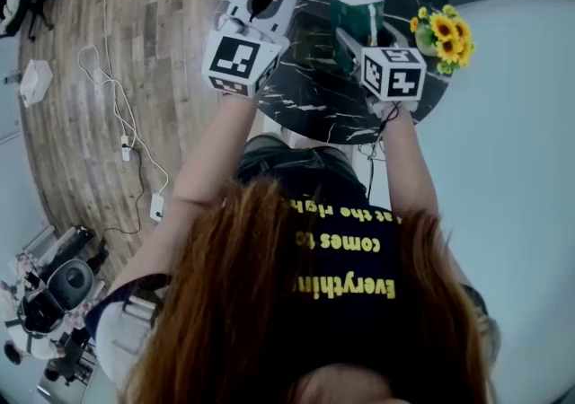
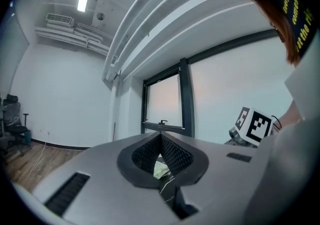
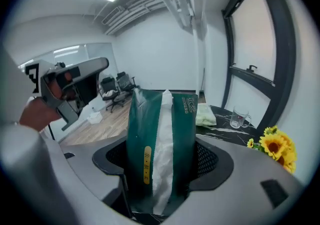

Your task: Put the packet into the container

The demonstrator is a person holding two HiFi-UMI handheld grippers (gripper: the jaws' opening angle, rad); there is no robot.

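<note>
The right claw (image 3: 162,156) grips the green packet (image 3: 160,124) upright between wide-set jaws, over the middle of the desk (image 1: 305,92). The left claw (image 2: 161,136), at the packet's nine o'clock, is closed and empty. No container is in view, so it seems best to keep a firm grip and the packet upright until one is found.
</note>
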